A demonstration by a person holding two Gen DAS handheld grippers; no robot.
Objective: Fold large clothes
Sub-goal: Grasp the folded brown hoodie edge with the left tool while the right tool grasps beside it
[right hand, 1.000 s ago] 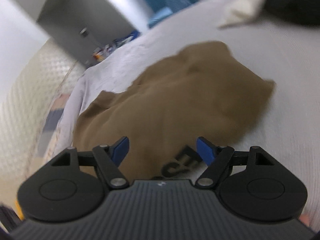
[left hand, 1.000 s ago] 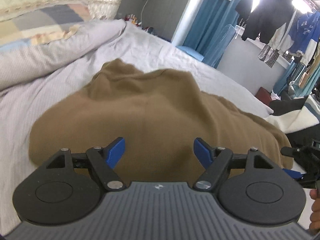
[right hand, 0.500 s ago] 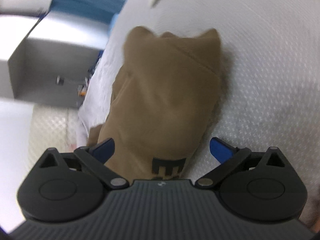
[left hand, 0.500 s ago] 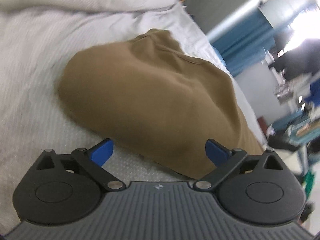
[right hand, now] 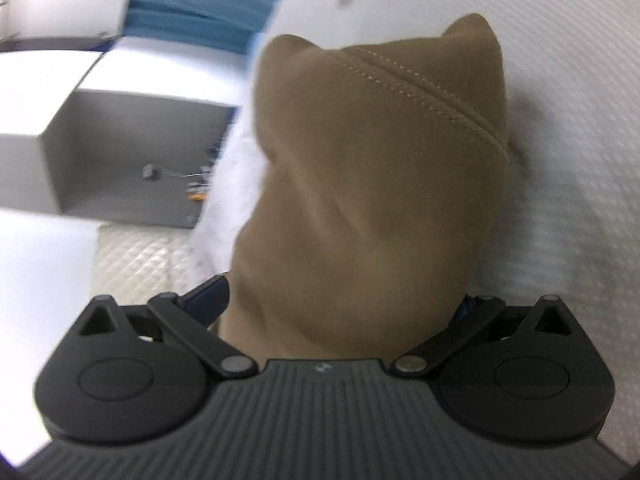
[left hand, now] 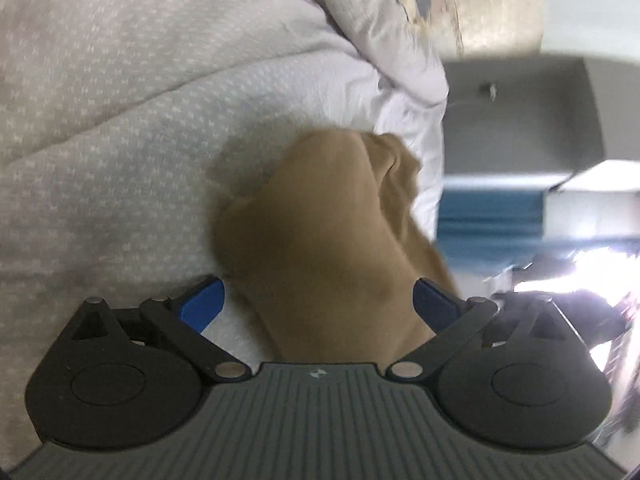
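White textured bed sheet (left hand: 120,160) under bunched brown garment (right hand: 380,180). Left gripper (left hand: 318,300) spread wide, garment between blue fingertips (left hand: 202,304), unpinched. Right gripper (right hand: 340,304) likewise released, straddling garment.

1 brown garment (left hand: 320,240), 1 white bedsheet (left hand: 100,140), 1 pillow (left hand: 360,8), and 2 grippers: left gripper (left hand: 318,304), right gripper (right hand: 344,304).

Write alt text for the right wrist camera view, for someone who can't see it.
A brown garment lies bunched on a white textured bedsheet, a stitched seam running across its top. The right tool sits at the near end of the cloth, its blue-tipped fingers spread wide on either side. The picture is tilted and blurred, with blue curtains behind.
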